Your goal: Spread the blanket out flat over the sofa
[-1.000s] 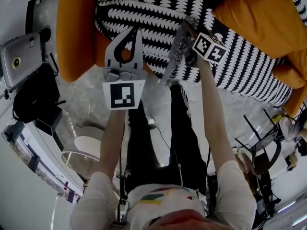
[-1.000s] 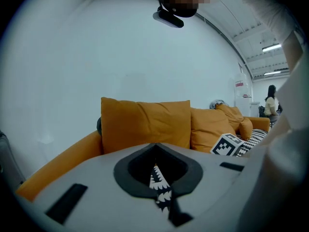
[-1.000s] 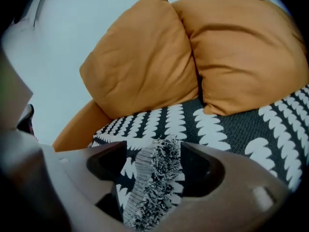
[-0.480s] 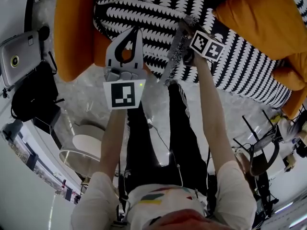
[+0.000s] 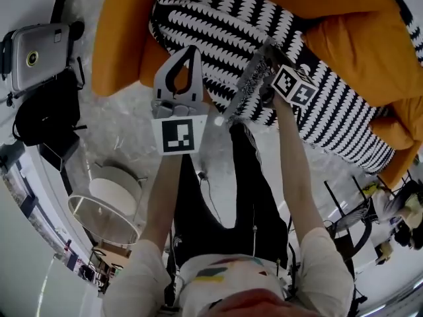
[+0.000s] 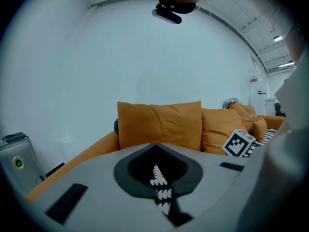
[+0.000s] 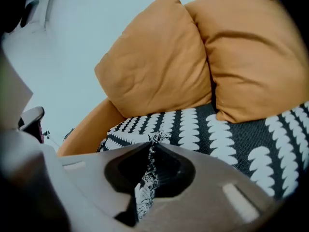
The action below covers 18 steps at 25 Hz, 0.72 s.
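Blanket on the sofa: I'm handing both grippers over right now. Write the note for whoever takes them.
The left gripper is shut on the near edge of the black-and-white patterned blanket.
The right gripper has just closed its jaws, with a fold of that same edge pinched between them.
The blanket lies along the seat of the orange sofa, in front of the orange back cushions. Its edge is raised at the right gripper.
Done: both grips taken.
To do: probably draw the two grips apart, then lay the blanket flat over the sofa.
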{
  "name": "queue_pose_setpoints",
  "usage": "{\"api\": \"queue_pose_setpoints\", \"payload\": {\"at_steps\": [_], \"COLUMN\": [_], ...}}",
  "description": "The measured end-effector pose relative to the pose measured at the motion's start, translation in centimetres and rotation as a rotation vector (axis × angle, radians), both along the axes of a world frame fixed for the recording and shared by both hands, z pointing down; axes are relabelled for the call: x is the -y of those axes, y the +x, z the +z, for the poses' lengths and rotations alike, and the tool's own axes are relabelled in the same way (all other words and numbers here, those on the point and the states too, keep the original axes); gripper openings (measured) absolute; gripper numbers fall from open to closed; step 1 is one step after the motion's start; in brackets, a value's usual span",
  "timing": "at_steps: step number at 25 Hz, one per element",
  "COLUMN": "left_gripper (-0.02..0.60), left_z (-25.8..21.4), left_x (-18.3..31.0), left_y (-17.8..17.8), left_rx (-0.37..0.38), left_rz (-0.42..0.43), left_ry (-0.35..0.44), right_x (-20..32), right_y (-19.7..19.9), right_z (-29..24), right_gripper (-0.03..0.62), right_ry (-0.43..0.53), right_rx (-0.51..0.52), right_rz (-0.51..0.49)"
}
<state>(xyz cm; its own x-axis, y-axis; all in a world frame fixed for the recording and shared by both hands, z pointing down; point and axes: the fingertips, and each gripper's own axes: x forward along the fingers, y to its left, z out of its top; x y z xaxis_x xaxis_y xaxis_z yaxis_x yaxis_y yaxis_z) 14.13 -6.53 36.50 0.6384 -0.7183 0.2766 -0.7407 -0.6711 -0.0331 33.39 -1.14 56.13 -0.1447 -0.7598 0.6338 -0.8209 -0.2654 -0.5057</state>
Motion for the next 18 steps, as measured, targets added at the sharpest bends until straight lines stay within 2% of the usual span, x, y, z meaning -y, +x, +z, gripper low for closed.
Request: {"api": "queue_pose_setpoints", "payload": {"at_steps": [4,7,14,18], "left_gripper": [0.015,0.015,0.015,0.015], "left_z": [-1.2,-1.8,-1.7,-2.5], "left_x": [-1.7,-2.9,-4.0,-4.8], "left_y": [-1.8,-4.4,-13.4,-18.3], "left_rx": [0.041,0.060,0.063,0.061], "left_rz": [0.003,0.000,-0.107,-0.158], "left_ry": [0.020,0.044,0.028,0.024], "right_x": [0.0,-0.7,-1.7,-2.5], "right_y": [-2.3,-5.4,-15.2,-22.7], "right_z": [-5.5,-8.9,-15.4,-19.3], "right_gripper": [0.015,0.015,0.015,0.015], "right_ry": [0.091,0.154,0.279,0.354], "right_rx": [-0.111,-0.149,-0.182,-0.206], "right_rz": [-0.082,-0.117,-0.245,-0.389]}}
